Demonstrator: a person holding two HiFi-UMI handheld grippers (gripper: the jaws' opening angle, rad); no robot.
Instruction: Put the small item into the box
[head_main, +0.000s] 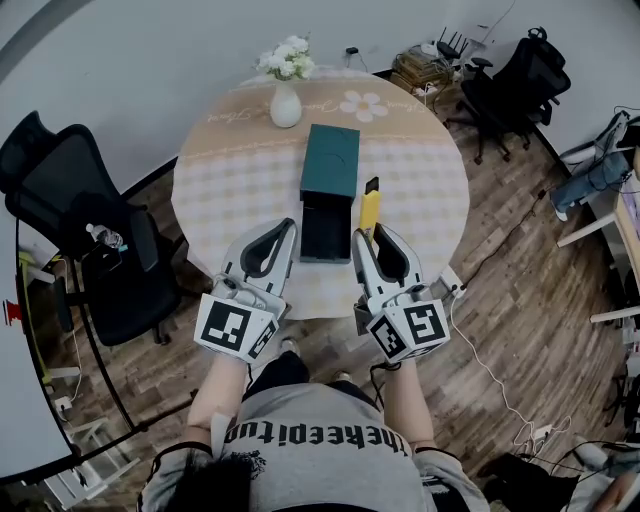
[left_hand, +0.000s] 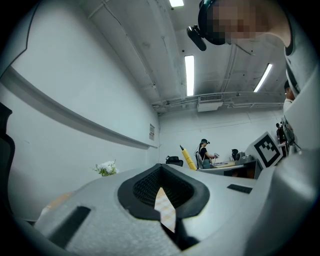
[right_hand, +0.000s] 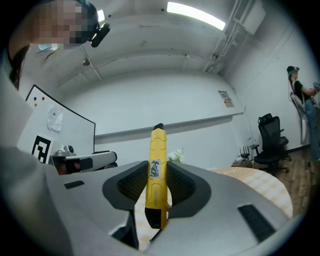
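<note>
At the table's far left edge, a vase of white flowers (head_main: 285, 95) stands well clear of the work.

The left gripper (head_main: 288, 228) hovers over the near part of the round table (head_main: 215, 190). Its jaws are pressed together and pinch nothing; only checked cloth shows through the gap behind the tips. It sits just to the left of the box.

The dark teal box (head_main: 304, 232) lies open between the two grippers. Its empty compartment is nearer the person, and its lid (head_main: 331, 158) is folded back beyond it. The box's long axis runs away from the person.

The right gripper (head_main: 366, 236) is clamped on the small item, a yellow cutter (head_main: 370, 207), and grips its lower half. The black-tipped end projects forward past the jaws. The cutter is off the cloth, just beside the compartment's right wall and outside it. Its long axis runs roughly parallel to the box.

Judgement: the right gripper carries the load. The compartment lies to the left of the jaws, so the next move calls for a short leftward shift, a descent and then release. The main risk is the projecting end catching the right wall.
</note>
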